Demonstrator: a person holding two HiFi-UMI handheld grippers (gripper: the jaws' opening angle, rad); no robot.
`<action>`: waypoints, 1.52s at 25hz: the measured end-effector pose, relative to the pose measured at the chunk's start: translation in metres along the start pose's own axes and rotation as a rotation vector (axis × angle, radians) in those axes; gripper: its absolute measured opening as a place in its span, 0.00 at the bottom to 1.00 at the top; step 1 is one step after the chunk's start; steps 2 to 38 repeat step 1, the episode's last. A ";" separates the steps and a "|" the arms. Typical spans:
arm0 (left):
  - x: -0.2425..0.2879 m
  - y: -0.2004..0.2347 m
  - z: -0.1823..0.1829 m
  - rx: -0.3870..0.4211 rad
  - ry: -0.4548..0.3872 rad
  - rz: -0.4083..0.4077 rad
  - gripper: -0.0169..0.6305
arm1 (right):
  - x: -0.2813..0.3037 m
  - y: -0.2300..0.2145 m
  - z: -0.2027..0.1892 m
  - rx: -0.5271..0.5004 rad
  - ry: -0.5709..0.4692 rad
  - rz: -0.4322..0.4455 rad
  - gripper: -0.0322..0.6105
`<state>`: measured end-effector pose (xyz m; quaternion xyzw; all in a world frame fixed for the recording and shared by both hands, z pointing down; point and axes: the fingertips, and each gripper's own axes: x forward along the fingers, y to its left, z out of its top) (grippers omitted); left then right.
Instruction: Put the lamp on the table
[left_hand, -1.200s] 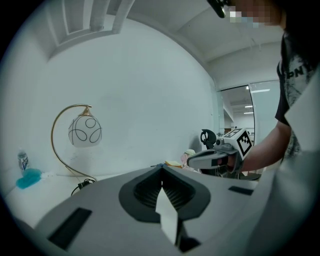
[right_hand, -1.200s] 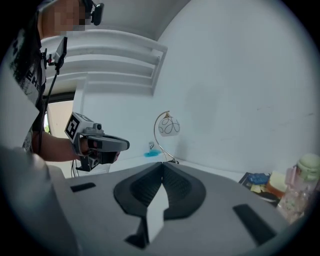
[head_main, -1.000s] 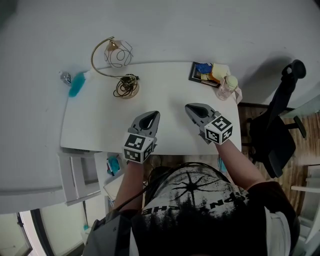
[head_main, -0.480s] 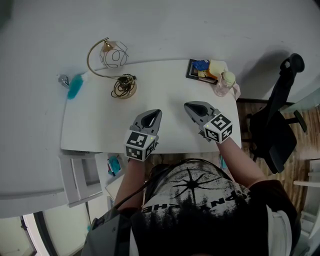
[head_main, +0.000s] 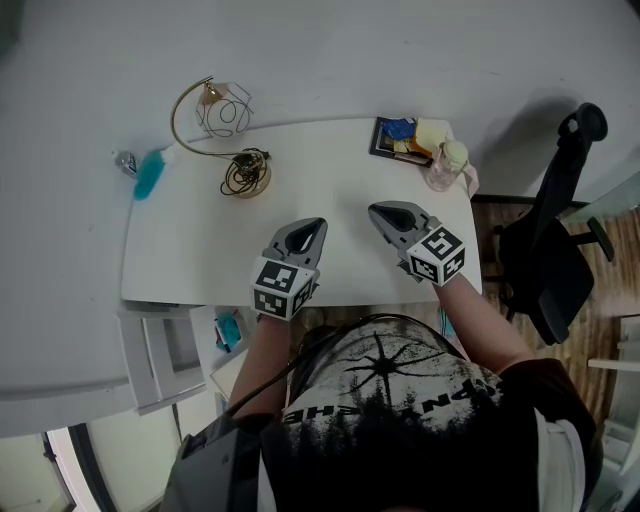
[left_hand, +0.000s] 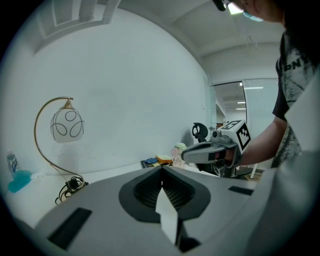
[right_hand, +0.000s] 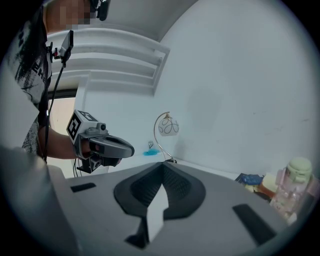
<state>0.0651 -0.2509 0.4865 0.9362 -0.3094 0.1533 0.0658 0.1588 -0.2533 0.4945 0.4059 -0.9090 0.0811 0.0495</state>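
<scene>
Two views show the chair (head_main: 545, 280); the right gripper's (head_main: 381, 213) own shows the lamp (right_hand: 168, 127).

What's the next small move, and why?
Probably just draw the left gripper and right gripper back from the near edge of the table. The lamp already stands upright at its far left, apart from both, and both grippers are shut and empty, so the task looks done.

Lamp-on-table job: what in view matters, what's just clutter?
Job: lamp, table, left hand-held gripper, right hand-held gripper (both shut, empty).
Lying about: teal object, notepad stack, pink bottle, office chair.
</scene>
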 end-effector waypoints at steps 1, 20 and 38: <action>0.000 -0.001 0.000 0.001 0.000 -0.001 0.05 | -0.001 0.000 0.000 0.000 0.000 0.000 0.08; 0.000 -0.001 0.000 0.001 0.000 -0.001 0.05 | -0.001 0.000 0.000 0.000 0.000 0.000 0.08; 0.000 -0.001 0.000 0.001 0.000 -0.001 0.05 | -0.001 0.000 0.000 0.000 0.000 0.000 0.08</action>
